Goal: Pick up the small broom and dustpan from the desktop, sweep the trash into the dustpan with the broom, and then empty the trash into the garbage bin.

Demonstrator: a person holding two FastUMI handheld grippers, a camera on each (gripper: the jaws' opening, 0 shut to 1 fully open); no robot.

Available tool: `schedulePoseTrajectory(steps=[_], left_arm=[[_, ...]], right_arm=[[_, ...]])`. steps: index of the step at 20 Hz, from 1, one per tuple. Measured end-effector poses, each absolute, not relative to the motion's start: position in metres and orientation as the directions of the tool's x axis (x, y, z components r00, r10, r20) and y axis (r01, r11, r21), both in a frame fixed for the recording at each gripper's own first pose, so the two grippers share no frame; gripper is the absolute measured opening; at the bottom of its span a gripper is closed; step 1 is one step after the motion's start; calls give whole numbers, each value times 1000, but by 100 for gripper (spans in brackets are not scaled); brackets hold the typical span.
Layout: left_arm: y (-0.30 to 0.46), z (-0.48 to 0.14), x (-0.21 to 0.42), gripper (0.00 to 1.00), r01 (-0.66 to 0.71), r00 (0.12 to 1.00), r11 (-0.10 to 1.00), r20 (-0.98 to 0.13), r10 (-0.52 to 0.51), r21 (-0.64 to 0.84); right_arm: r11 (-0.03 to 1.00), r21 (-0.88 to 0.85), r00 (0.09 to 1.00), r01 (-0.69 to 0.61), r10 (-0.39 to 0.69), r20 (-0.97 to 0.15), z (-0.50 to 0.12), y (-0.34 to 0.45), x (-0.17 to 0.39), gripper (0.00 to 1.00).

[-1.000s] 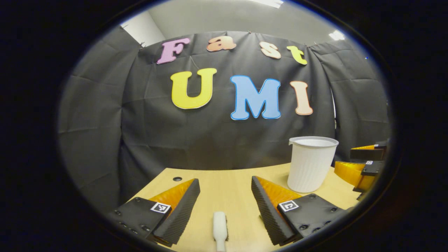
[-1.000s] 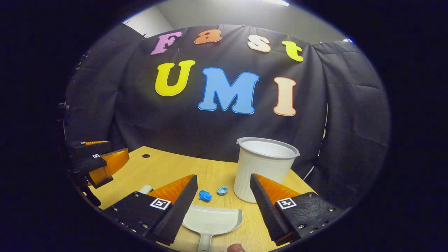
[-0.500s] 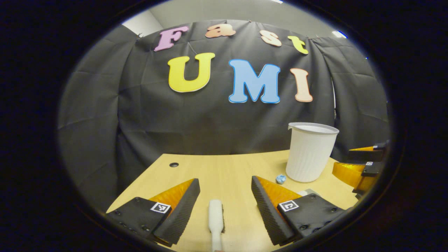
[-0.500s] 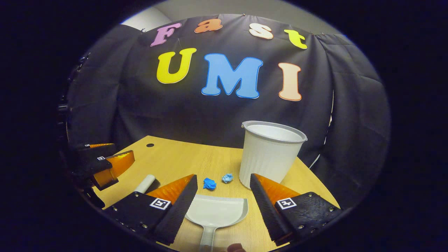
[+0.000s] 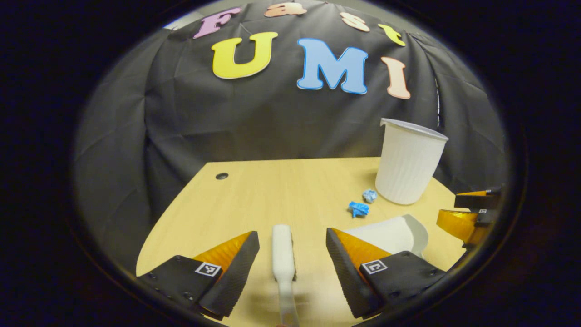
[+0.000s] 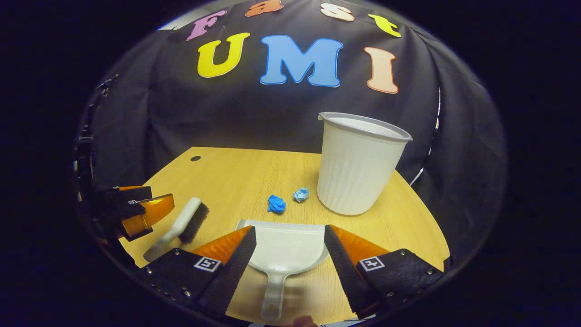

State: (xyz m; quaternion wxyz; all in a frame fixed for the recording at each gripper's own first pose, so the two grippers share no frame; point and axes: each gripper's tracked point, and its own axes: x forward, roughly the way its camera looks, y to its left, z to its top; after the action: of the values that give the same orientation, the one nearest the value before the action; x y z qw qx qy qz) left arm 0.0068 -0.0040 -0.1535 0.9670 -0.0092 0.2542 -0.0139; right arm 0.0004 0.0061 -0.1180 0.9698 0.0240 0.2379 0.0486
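With both grippers wide open, empty: I see broom (image 5: pixel 283 254) handle running lengthwise between left gripper (image 5: pixel 292 254) fingers; dustpan (image 6: pixel 283 252) handle likewise centred under right gripper (image 6: pixel 290 254).

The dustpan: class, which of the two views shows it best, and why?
The right gripper view: the dustpan lies whole on the desk, pan and handle between the open fingers. The left gripper view shows part of its pan, behind a finger.

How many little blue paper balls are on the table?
2. The darker paper ball lies just beyond the dustpan; the paler paper ball sits beside the white bin. More could hide behind the bin.
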Motion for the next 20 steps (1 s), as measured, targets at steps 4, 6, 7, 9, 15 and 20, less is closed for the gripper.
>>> schedulePoseTrajectory(steps=[4, 6, 7, 9, 15, 20], left_arm=[[-3, -179, 1, 97, 33, 822, 999, -568, -38, -19], [-4, -191, -1, 98, 38, 795, 999, -604, -46, -26], [-4, -196, -4, 96, 39, 783, 999, -620, -48, -28], [-3, -205, -8, 97, 44, 762, 999, -646, -46, -20], [-6, -230, -15, 98, 39, 687, 998, -725, -56, -39], [-3, -247, -16, 97, 34, 636, 999, -770, -48, -34]], right_arm=[[992, 83, 829, -96, 126, -545, -141, 14, -10, 94], [991, 97, 798, -97, 136, -587, -155, 16, -17, 95], [990, 105, 784, -96, 140, -605, -160, 19, -18, 94], [990, 117, 756, -85, 140, -639, -168, 20, -22, 95], [989, 139, 656, -54, 140, -742, -199, 22, -33, 94], [987, 155, 572, -48, 155, -805, -219, 27, -41, 94]])
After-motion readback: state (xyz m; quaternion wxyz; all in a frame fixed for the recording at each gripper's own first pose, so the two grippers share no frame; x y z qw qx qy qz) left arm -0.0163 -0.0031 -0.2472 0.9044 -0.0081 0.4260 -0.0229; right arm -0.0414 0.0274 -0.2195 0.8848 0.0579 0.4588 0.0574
